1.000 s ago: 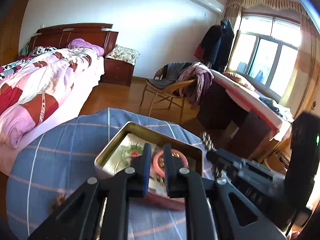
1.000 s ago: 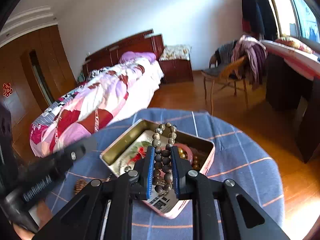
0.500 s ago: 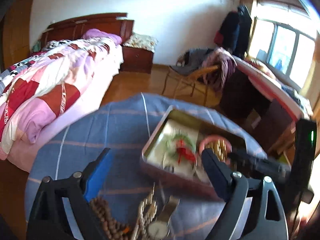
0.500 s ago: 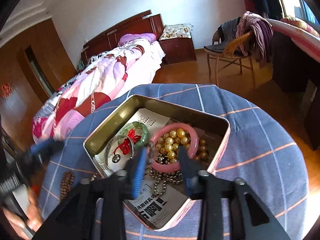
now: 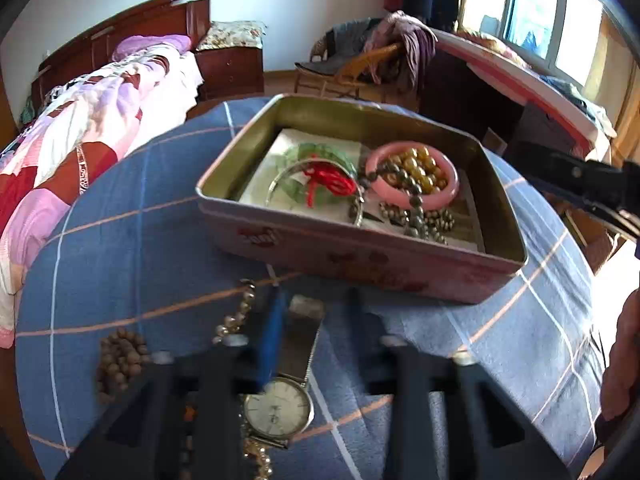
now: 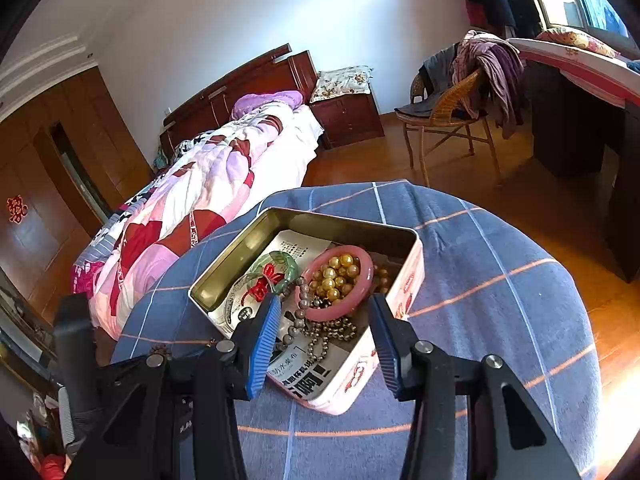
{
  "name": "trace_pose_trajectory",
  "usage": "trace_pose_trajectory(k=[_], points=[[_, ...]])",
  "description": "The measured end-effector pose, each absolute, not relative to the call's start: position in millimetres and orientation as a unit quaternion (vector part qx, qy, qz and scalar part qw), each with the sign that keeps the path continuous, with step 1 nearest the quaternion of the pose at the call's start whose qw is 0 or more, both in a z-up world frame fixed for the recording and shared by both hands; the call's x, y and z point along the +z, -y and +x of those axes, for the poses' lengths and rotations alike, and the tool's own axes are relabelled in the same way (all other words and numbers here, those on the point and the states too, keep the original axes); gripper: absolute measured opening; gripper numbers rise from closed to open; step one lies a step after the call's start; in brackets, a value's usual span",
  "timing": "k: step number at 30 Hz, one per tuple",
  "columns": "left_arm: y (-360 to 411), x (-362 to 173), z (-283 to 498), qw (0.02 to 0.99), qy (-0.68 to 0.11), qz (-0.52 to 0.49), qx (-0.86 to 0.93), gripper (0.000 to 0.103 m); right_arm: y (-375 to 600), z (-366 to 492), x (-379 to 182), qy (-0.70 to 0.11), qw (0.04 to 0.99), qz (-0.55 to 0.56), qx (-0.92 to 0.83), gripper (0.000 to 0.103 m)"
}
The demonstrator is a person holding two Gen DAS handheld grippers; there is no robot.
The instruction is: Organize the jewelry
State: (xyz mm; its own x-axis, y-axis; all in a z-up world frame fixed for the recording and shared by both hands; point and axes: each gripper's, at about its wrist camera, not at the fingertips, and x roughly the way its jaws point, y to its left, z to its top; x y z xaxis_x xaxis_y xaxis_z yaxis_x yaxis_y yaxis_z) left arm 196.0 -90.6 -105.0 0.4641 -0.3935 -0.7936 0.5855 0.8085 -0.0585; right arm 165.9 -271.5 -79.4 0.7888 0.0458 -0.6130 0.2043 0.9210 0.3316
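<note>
- Since a second ago, left view: the left claw (image 5: pixel 314 334) has left the tin (image 5: pixel 362 258) and dropped to the loose pile on the counter (image 5: pixel 132 248). Its jaws, flung wide half a second back, are closing around the watch (image 5: pixel 279 403) strap, blurred, with the pads not clearly pressing yet.
- Left view, task things: brown beads (image 5: pixel 119 362) and a gold chain (image 5: pixel 234 322) lie just beside the watch, outside the tin.
- Left view, risk: I judge the closing jaws may snag the chain along with the strap, since the two touch, and drag it off the counter.
- Right view: the dark bead string (image 6: pixel 298 314) the right claw (image 6: pixel 324 342) gripped a second ago now lies in the tin, draped beside the pink bangle (image 6: pixel 362 286). The jaws stand half wide and empty above the tin's near corner.
- Right view, risk: the string trails near the rim; a careless pass of the claw could hook it back out.
</note>
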Motion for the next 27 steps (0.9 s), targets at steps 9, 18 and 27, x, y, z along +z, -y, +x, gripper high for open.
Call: trace_pose_trajectory(k=[9, 18, 27], points=[[55, -74, 192, 0.871, -0.392, 0.032, -0.296, 0.018, 275, 153, -75, -0.310, 0.928, 0.203, -0.046, 0.047], [67, -9, 200, 0.900, -0.302, -0.005, -0.315, 0.006, 287, 147, -73, -0.295, 0.928, 0.225, -0.048, 0.047], [104, -28, 241, 0.895, -0.333, 0.021, -0.297, 0.016, 292, 141, -77, -0.305, 0.926, 0.217, -0.042, 0.047]])
